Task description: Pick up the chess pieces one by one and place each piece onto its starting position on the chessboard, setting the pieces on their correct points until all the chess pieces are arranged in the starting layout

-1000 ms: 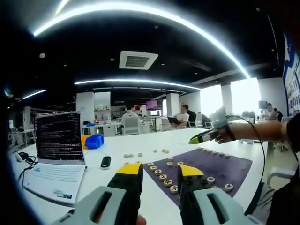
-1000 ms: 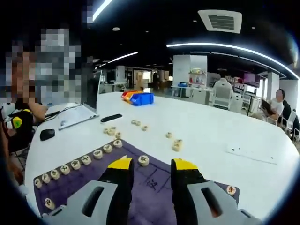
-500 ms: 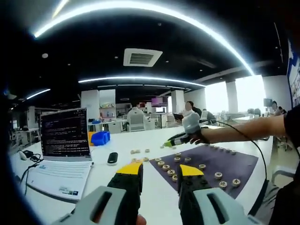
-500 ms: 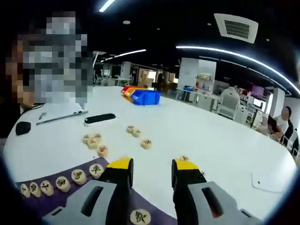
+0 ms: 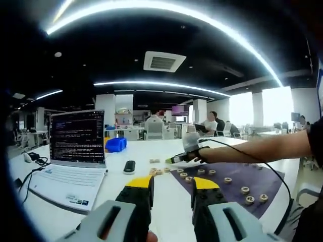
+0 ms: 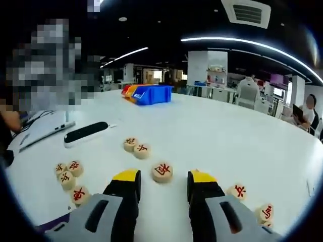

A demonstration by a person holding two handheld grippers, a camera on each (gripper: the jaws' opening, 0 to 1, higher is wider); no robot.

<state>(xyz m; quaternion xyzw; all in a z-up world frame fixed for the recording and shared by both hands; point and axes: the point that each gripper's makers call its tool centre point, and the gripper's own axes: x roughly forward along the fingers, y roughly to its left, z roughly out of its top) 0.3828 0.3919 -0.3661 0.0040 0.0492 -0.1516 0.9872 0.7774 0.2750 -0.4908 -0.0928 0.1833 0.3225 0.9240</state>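
In the right gripper view my right gripper (image 6: 164, 177) stands open just above the white table (image 6: 212, 136). A round wooden chess piece with a red character (image 6: 162, 171) lies between its yellow-tipped jaws. Two more pieces (image 6: 137, 147) lie just beyond, a cluster of several (image 6: 68, 174) to the left, and others (image 6: 237, 191) to the right. In the left gripper view my left gripper (image 5: 171, 183) is open and holds nothing. Ahead of it the purple chessboard mat (image 5: 229, 174) carries a row of pieces (image 5: 202, 174). The right gripper (image 5: 176, 159) reaches in from the right over loose pieces (image 5: 155, 161).
An open laptop (image 5: 75, 146) stands left of the mat, with papers (image 5: 65, 184) in front of it. A black remote (image 6: 86, 132) lies on the table, and blue and yellow bins (image 6: 149, 94) sit farther back. A person sits at the left edge of the right gripper view.
My right gripper has moved forward off the mat to the loose pieces, and one red-marked piece now lies between its jaws. The left gripper view has shifted slightly; the left gripper stays open.
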